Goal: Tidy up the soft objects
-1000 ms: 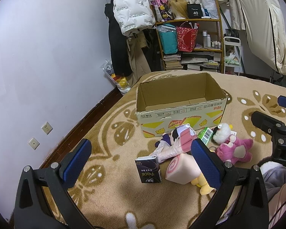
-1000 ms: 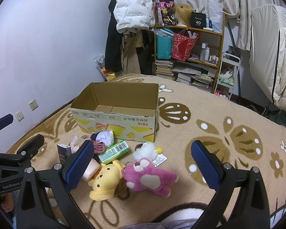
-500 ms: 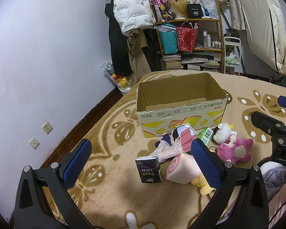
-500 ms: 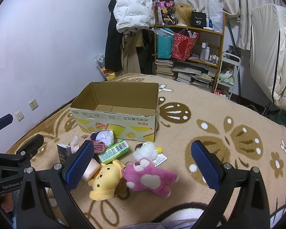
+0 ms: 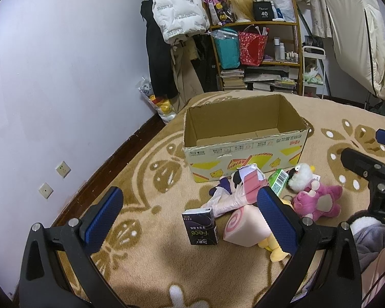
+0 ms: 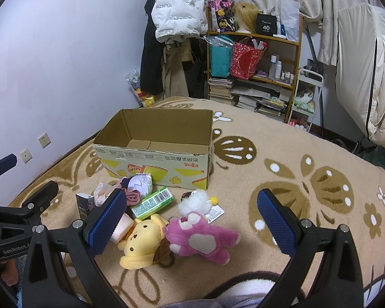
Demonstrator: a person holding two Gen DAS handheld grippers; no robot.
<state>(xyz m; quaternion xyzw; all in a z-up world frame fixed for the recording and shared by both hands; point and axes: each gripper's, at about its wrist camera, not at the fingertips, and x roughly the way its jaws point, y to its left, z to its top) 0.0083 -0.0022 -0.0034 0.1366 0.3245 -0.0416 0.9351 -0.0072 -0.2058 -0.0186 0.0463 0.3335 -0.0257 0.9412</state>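
Note:
An open cardboard box (image 5: pixel 246 151) (image 6: pixel 156 159) stands on the patterned blanket with nothing inside. In front of it lies a pile: a pink plush bear (image 6: pixel 202 238) (image 5: pixel 315 202), a yellow plush dog (image 6: pixel 141 238), a small white fluffy toy (image 6: pixel 193 202) (image 5: pixel 301 175), a pink swirl cushion (image 5: pixel 246 228), a doll in pale pink wrap (image 5: pixel 233 192), a green packet (image 6: pixel 152 204) (image 5: pixel 278 181) and a black tissue pack (image 5: pixel 200 227) (image 6: pixel 85 205). My left gripper (image 5: pixel 190 218) hovers open near the tissue pack. My right gripper (image 6: pixel 190 220) hangs open over the plush toys.
A wooden shelf (image 6: pixel 254 59) with bags, books and bottles stands at the back, with coats (image 6: pixel 174 12) hanging beside it. The white wall (image 5: pixel 51 89) with sockets runs along the left. The blanket (image 6: pixel 308 179) extends open to the right of the box.

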